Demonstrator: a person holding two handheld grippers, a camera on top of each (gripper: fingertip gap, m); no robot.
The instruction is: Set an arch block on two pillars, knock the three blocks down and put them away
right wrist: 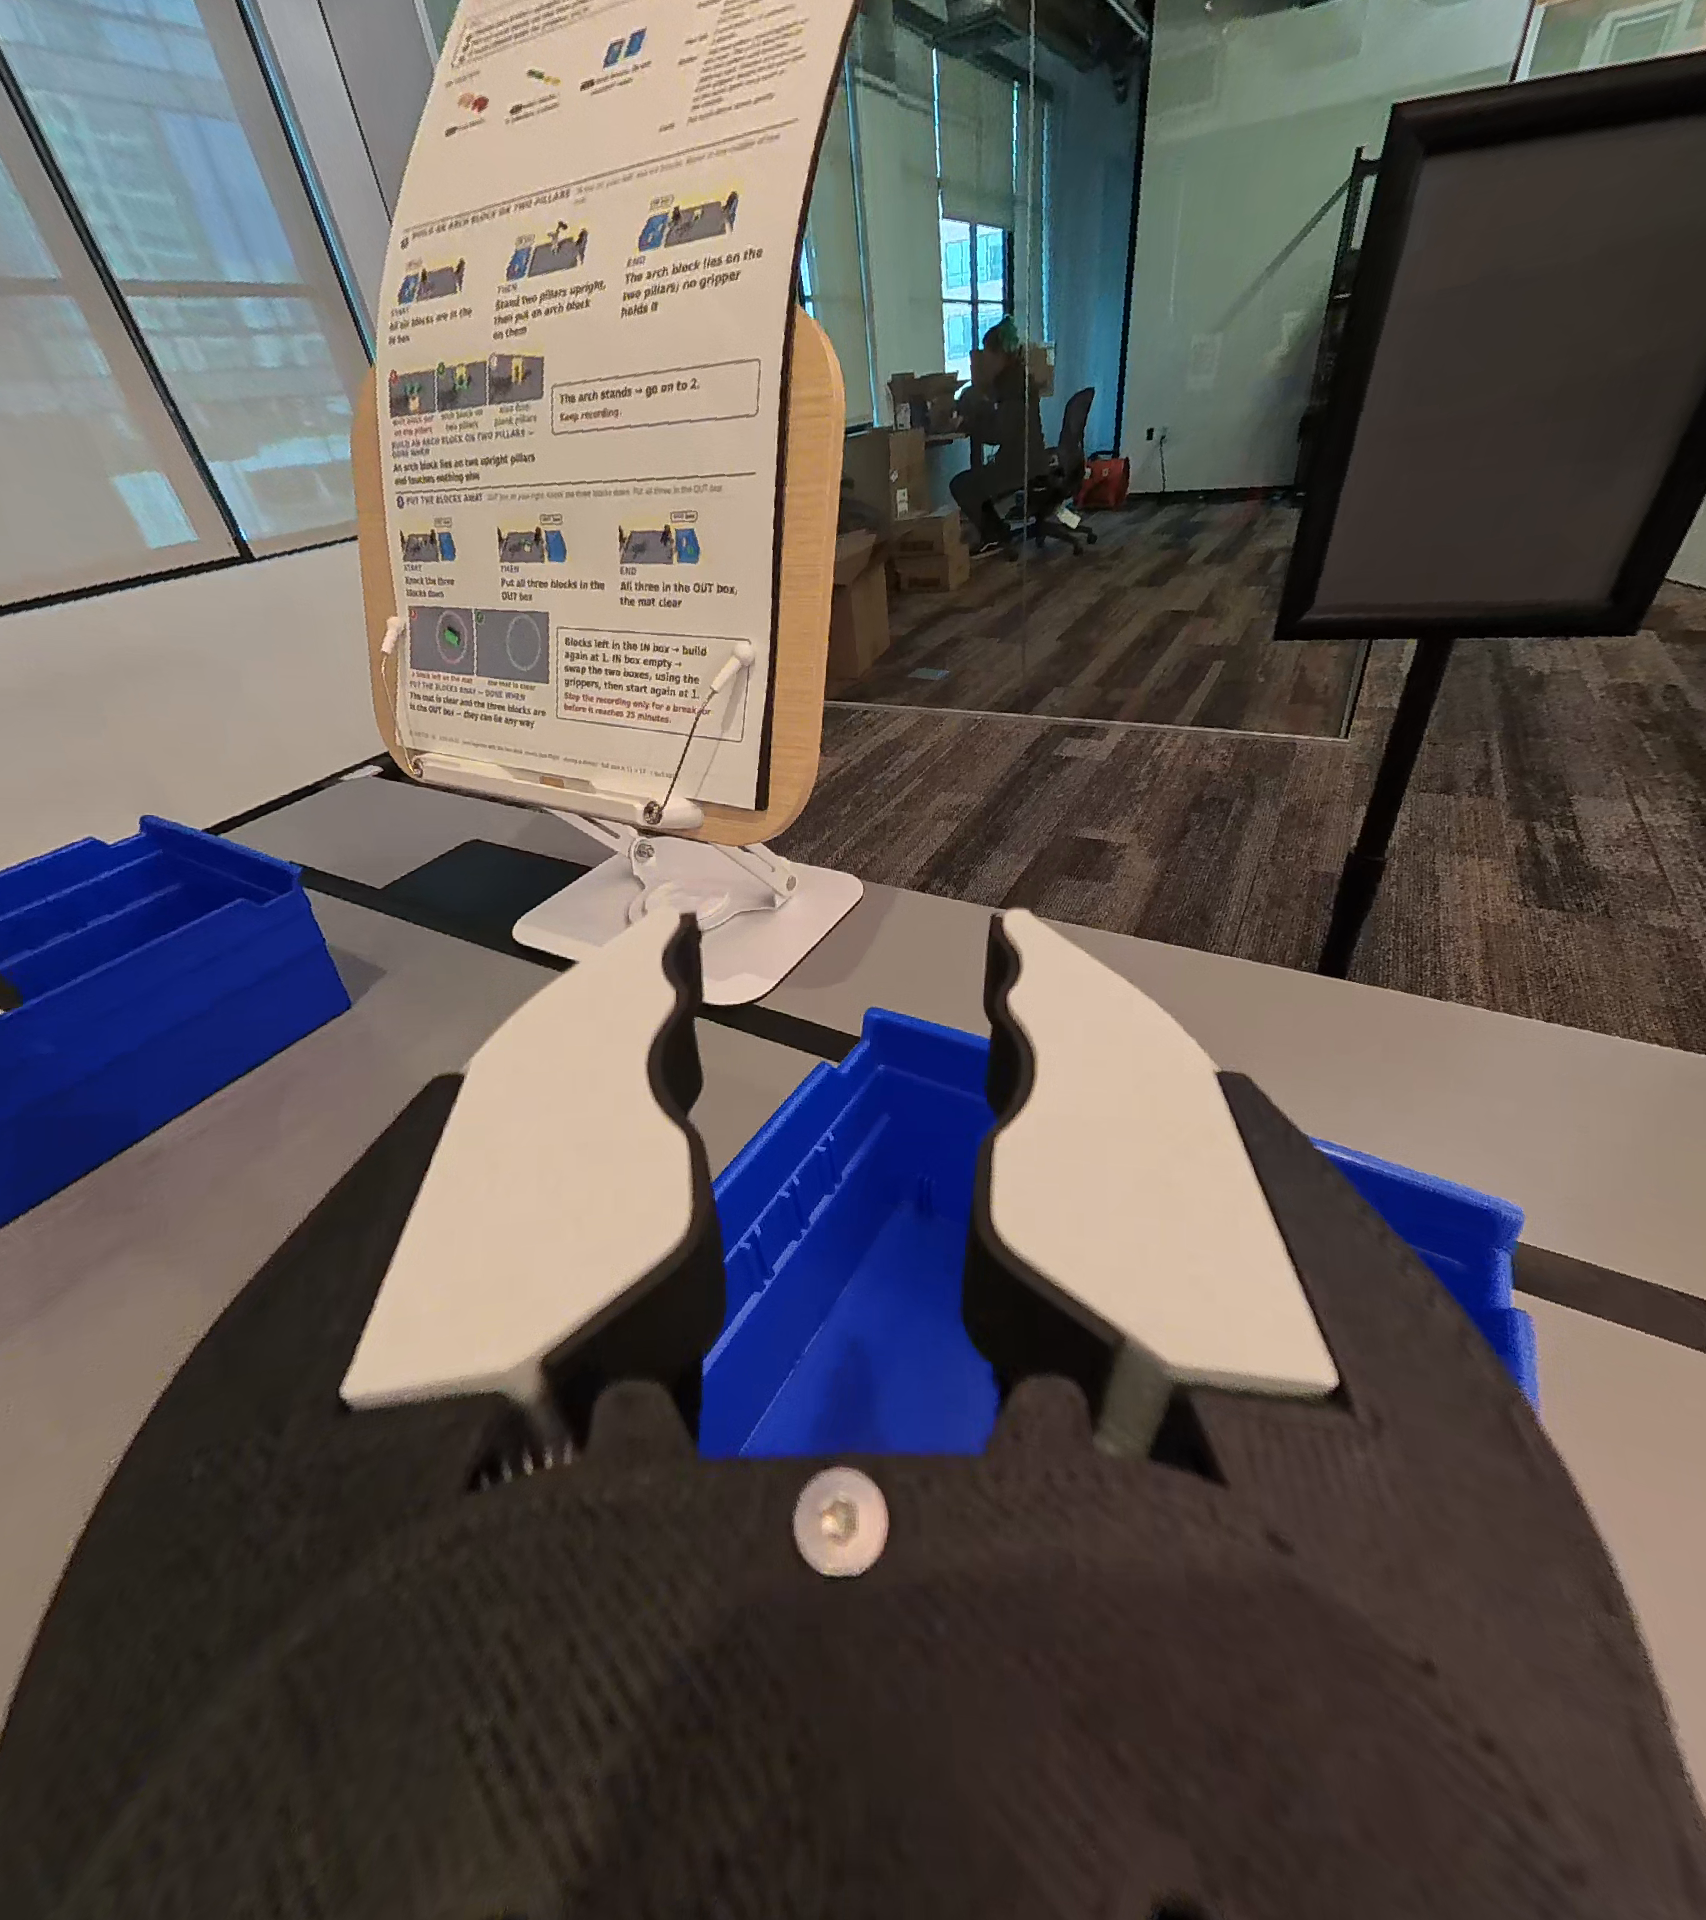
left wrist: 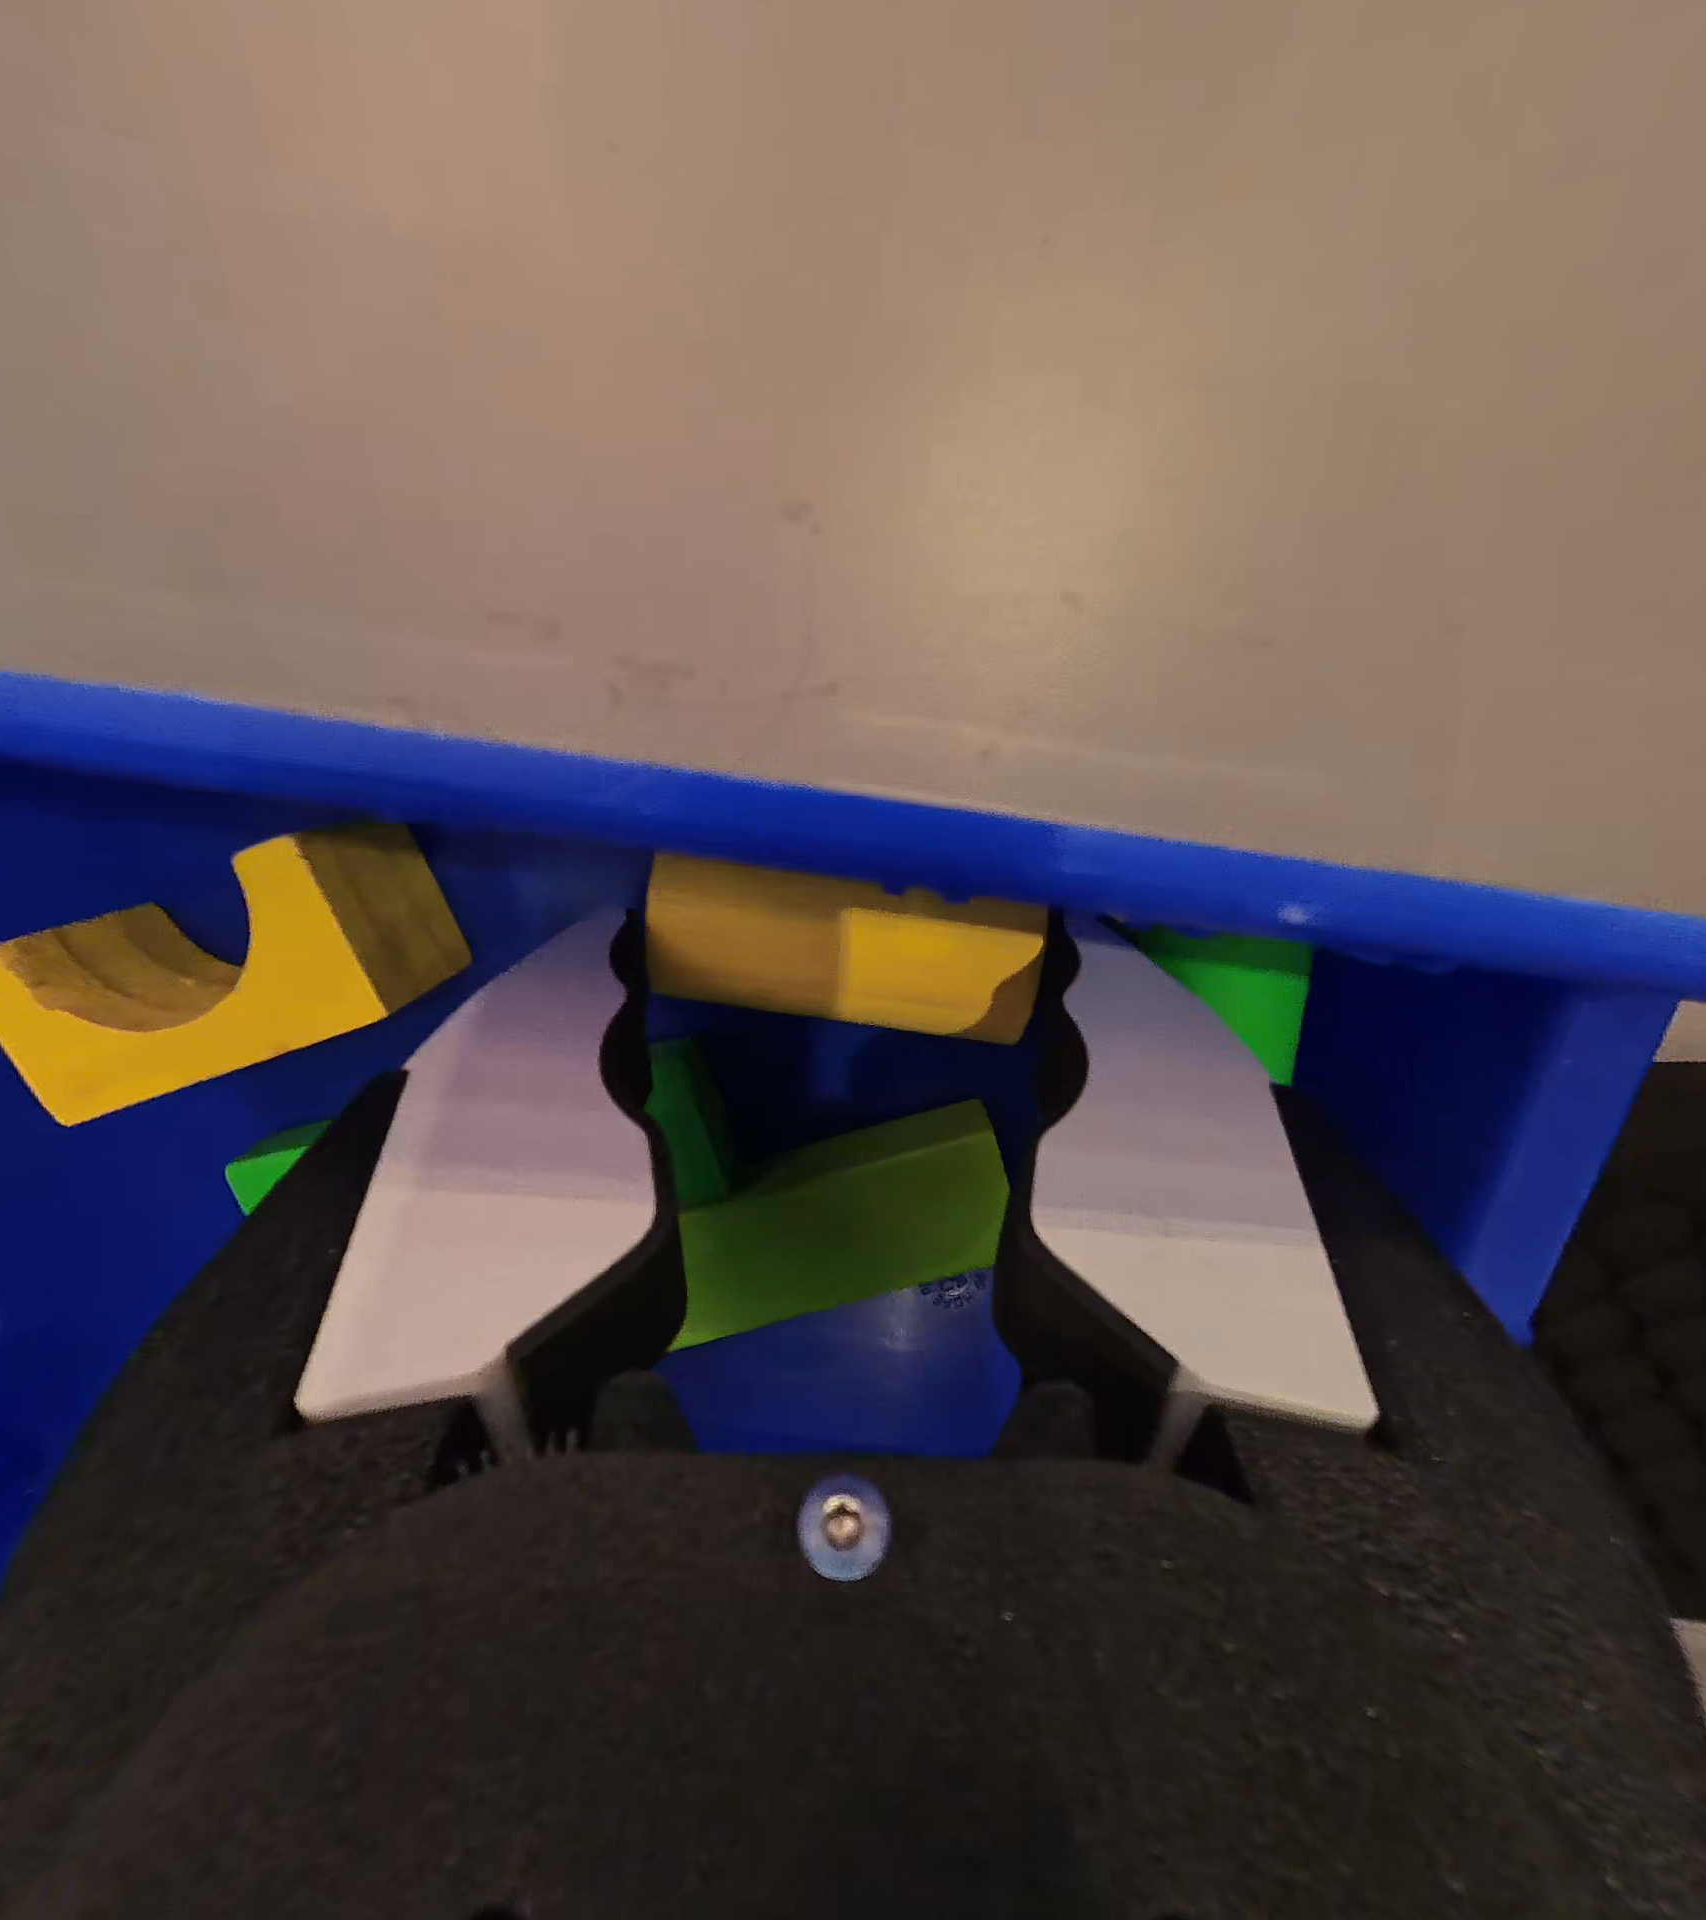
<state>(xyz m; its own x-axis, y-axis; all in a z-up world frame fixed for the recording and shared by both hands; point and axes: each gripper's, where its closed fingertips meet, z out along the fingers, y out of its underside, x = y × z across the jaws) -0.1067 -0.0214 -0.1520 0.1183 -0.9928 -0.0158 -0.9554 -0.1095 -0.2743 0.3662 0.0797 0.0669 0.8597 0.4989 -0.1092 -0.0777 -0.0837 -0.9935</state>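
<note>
Between my left gripper [left wrist: 844, 966] fingertips sits a clamped yellow arch block [left wrist: 844, 961], lifted from the blue bin [left wrist: 828, 821]; my right gripper [right wrist: 841, 961] waits open, empty.

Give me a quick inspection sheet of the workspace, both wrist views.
Surface: grey table, black mat beside the left bin.
Job's things: left blue bin holds two yellow arch blocks and green blocks; right blue bin looks empty where visible.
Clutter: instruction sheet on stand.
Grippers: left gripper shut on one arch block; right gripper open above its bin.
Cables: nothing seen.
Surroundings: windows, framed board, a seated person far off.
</note>
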